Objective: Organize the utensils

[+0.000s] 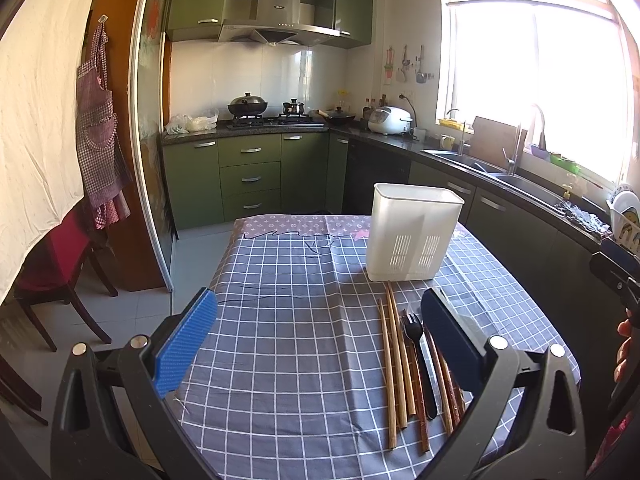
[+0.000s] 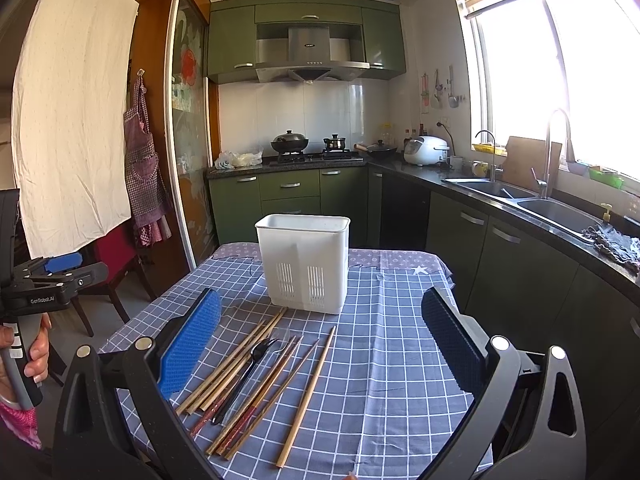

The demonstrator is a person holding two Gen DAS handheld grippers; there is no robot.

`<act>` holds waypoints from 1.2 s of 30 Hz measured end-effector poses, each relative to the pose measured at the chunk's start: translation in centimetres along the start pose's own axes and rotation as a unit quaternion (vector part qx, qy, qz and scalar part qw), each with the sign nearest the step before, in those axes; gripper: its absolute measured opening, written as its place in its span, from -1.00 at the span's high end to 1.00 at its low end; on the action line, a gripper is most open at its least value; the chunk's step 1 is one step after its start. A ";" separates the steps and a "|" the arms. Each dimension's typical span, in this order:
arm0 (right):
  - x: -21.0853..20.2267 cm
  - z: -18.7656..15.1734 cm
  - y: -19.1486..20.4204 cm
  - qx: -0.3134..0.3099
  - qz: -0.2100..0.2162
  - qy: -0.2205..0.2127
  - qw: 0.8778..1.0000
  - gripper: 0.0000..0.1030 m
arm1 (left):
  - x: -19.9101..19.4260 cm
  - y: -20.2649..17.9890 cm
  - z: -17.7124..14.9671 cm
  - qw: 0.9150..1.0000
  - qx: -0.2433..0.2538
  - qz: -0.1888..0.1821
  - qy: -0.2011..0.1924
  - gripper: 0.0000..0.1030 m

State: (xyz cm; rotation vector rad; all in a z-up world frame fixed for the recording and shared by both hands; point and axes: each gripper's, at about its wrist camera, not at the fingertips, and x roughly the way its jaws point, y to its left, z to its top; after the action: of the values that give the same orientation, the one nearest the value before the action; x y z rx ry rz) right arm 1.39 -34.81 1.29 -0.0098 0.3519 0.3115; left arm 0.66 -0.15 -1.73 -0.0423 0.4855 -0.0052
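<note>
A white plastic utensil holder [image 1: 414, 234] [image 2: 305, 262] stands upright on the checked tablecloth [image 1: 288, 344] [image 2: 396, 360]. In front of it lie several wooden chopsticks [image 1: 390, 364] [image 2: 236, 364], a black plastic fork [image 1: 416, 344] [image 2: 250, 372] and a clear plastic utensil [image 2: 280, 334]. My left gripper [image 1: 318, 312] is open above the table, the pile under its right finger. My right gripper [image 2: 320, 316] is open too, with the pile low between its fingers. Neither holds anything. The left gripper [image 2: 60, 270] also shows at the left edge of the right wrist view, held by a hand [image 2: 36, 352].
The table sits in a green kitchen. A counter with a double sink [image 2: 532, 200] runs along the right. A stove with pots [image 1: 272, 114] stands at the back. A red chair [image 1: 60, 264] is left of the table, under a hanging white sheet [image 1: 36, 120].
</note>
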 end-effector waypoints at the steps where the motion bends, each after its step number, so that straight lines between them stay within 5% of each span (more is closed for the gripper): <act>1: 0.0 0.0 0.0 -0.001 0.000 0.001 1.000 -0.92 | 0.0 0.0 0.0 1.000 0.000 0.000 0.000 -0.89; 36: 0.4 -0.1 0.0 0.001 0.001 0.006 1.000 -0.92 | 0.4 -0.1 -0.3 1.000 0.003 -0.002 0.008 -0.89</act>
State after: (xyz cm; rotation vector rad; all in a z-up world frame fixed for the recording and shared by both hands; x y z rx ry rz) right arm 1.72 -34.70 1.05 -0.0098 0.3635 0.3127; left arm 0.88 -0.31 -2.19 -0.0371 0.5021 -0.0100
